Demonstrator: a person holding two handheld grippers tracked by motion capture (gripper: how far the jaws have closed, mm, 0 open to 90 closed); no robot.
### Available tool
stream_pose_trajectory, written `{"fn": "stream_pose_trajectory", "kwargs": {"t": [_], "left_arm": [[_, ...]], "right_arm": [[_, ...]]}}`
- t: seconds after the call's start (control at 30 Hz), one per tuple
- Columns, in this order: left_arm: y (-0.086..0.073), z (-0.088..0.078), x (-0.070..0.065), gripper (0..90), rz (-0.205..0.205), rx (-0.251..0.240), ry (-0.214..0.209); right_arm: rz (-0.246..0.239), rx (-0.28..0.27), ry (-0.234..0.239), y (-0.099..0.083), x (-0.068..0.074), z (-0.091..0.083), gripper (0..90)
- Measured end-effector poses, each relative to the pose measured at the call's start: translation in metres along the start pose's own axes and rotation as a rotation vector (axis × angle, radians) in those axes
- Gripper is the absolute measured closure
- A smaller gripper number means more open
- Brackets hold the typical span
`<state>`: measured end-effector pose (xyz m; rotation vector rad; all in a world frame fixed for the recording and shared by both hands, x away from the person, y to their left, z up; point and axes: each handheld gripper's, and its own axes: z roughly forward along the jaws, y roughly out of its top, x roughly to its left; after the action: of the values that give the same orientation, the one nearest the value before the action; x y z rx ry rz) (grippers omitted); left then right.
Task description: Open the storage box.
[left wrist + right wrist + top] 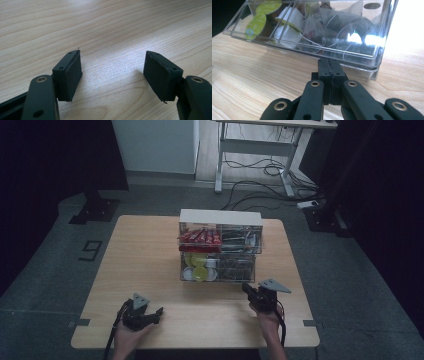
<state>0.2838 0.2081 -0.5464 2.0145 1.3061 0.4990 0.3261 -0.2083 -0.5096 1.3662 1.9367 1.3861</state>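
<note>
A clear two-tier drawer organizer (pixel 220 217) with a white top stands mid-table. Its upper tier holds red sachets (pixel 200 237) and dark packets. The lower drawer (pixel 312 47) holds green-lidded pods (pixel 257 22) on one side and tea bags (pixel 332 27) on the other. My right gripper (pixel 329 62) is shut, its tips pressed against the lower drawer's front lip at the tea-bag side; in the high view the right gripper (pixel 246 288) sits just in front of the organizer. My left gripper (pixel 112 67) is open over bare wood; the left gripper (pixel 156 314) rests near the table's front left.
The wooden table (pixel 150 250) has bare surface left of the organizer and along its front edge. Behind it on the grey floor stand a white-legged desk (pixel 260 145), loose cables (pixel 260 175) and a black stand base (pixel 95 210).
</note>
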Motion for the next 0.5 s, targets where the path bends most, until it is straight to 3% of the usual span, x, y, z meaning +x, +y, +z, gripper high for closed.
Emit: {"fn": "stream_pose_trajectory", "kwargs": {"t": [0.5], "left_arm": [[0.0003, 0.0004, -0.0006, 30.8, 0.005, 0.003, 0.006]], "right_arm": [[0.003, -0.051, 0.004, 0.0082, 0.0026, -0.0083, 89.2]]}}
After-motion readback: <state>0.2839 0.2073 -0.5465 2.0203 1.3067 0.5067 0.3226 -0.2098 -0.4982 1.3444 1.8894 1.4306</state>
